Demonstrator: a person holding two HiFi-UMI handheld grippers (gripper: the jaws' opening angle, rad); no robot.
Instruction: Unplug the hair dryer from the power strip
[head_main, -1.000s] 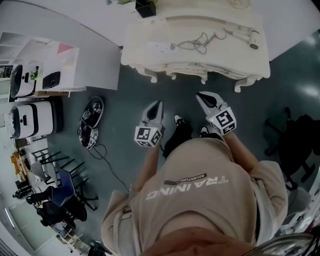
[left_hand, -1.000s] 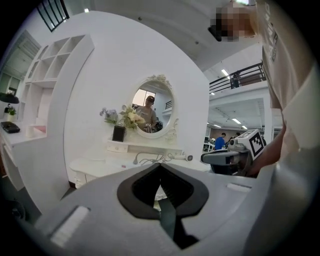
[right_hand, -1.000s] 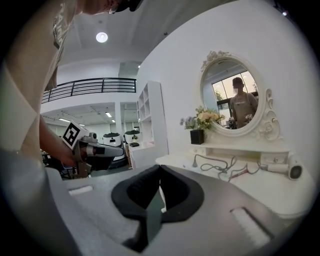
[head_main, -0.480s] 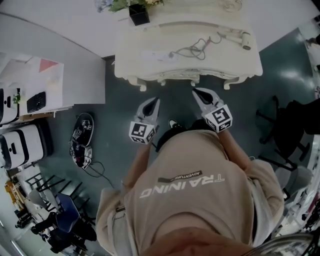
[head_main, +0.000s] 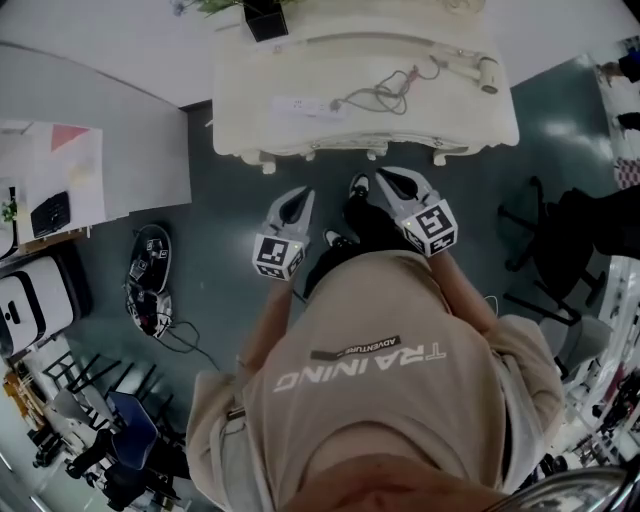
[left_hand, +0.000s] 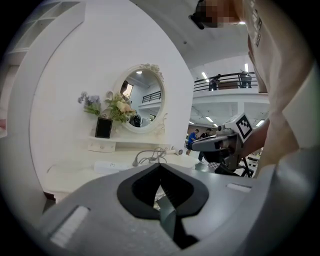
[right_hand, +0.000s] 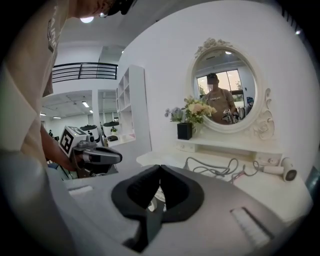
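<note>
The left tool (head_main: 304, 194) and right tool (head_main: 386, 176) hover, jaws pressed together, empty. On the surface (head_main: 250, 130), a black pot (right_hand: 184, 131) holds flowers (right_hand: 195, 107).

Cream tabletop (head_main: 240, 130), oval mirror (right_hand: 226, 90) above its back edge, black flower pot (right_hand: 185, 131) at its back left, black chair (head_main: 575, 235) off its right side, dark floor (head_main: 230, 220) before it.

The bench (head_main: 250, 140) is cream, the power strip (head_main: 297, 104) white, the cord (head_main: 385, 97) grey. Left tongs (head_main: 302, 197) and right tongs (head_main: 386, 179) are grey.
</note>
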